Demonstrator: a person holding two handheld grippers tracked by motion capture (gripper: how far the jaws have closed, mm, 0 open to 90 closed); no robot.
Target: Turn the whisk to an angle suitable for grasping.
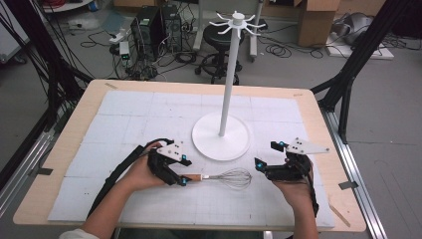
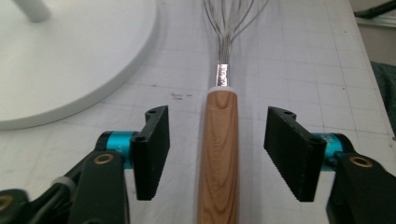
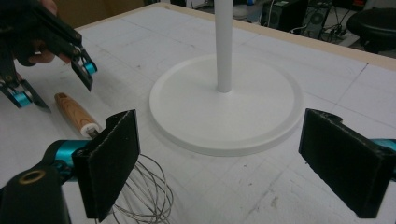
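A whisk (image 1: 219, 178) with a wooden handle and wire head lies flat on the white mat, in front of a white hook stand (image 1: 220, 135). My left gripper (image 1: 184, 172) is low over the mat with its jaws on either side of the handle. In the left gripper view the wooden handle (image 2: 219, 140) runs between the two pads (image 2: 152, 151) with a gap on each side, so the left gripper (image 2: 217, 149) is open. My right gripper (image 1: 266, 154) stands open to the right of the wire head, holding nothing. In the right gripper view, the right gripper (image 3: 224, 163) faces the stand's base (image 3: 224, 107), with the wires (image 3: 144, 196) at lower left.
The stand's tall pole (image 1: 230, 74) rises from its round base to a ring of hooks (image 1: 238, 22) at the top. The wooden table edge (image 1: 209, 83) frames the white mat. Beyond the table stand a black stool (image 1: 219, 37), computer towers and loose cables.
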